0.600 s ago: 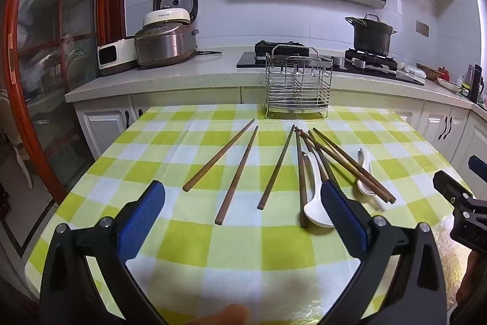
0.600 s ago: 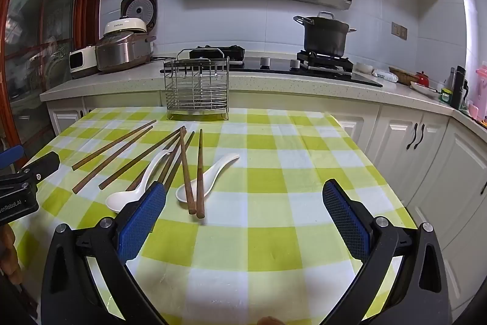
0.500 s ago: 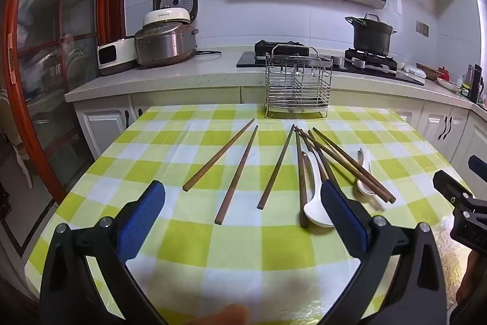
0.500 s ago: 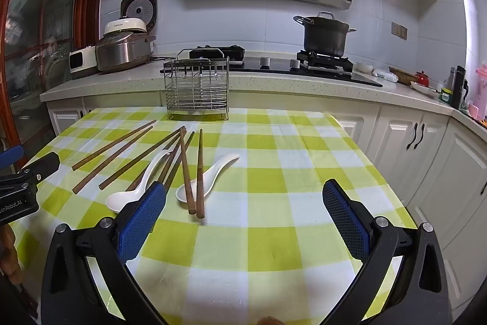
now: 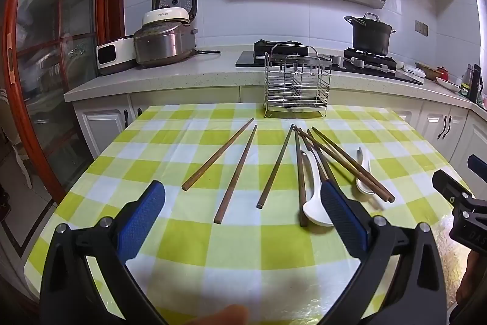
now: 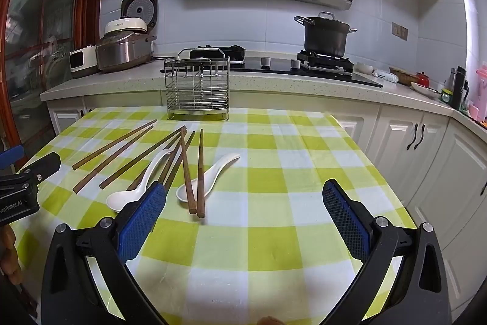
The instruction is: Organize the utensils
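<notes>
Left tool (image 5: 243,221) spread wide, holding nothing, above counter (image 5: 188,236) near edge, right tool (image 6: 243,218) likewise wide and empty, chopsticks (image 5: 237,169) and two white spoons (image 6: 137,191) loose mid-counter, wire rack (image 5: 296,87) at far edge.

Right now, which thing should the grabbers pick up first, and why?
Probably the right gripper should reach for the two chopsticks lying across the white spoon. Both grippers are open and empty, the wire rack is empty, and those chopsticks cover the spoon.
</notes>
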{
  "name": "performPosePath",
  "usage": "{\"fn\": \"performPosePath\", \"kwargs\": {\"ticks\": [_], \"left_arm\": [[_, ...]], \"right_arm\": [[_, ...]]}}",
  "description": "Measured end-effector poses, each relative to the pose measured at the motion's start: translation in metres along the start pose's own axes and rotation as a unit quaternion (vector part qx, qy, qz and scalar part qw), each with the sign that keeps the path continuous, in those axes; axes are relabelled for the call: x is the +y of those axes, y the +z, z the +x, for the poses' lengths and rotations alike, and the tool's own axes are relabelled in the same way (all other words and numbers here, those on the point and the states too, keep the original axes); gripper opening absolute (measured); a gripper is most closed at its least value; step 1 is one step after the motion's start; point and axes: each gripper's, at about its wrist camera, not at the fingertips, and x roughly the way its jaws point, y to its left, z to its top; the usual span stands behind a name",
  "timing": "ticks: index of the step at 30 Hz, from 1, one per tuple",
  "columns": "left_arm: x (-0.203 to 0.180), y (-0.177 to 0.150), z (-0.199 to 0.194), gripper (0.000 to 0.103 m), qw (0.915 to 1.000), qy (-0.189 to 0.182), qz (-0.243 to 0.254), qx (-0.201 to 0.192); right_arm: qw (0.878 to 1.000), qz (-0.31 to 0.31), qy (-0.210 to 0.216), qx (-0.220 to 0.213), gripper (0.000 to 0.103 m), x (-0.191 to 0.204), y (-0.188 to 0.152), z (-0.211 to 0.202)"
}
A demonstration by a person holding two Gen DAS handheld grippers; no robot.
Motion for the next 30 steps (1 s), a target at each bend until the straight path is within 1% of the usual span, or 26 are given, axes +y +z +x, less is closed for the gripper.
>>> {"fn": "performPosePath", "kwargs": {"ticks": [30], "left_arm": [[-0.0003, -0.0002, 0.0024, 0.099, 1.0, 0.0, 0.0, -0.001]], "right_arm": [[1.0, 0.001, 0.0, -0.002, 0.097, -0.0017, 0.0015, -0.0009]]}}
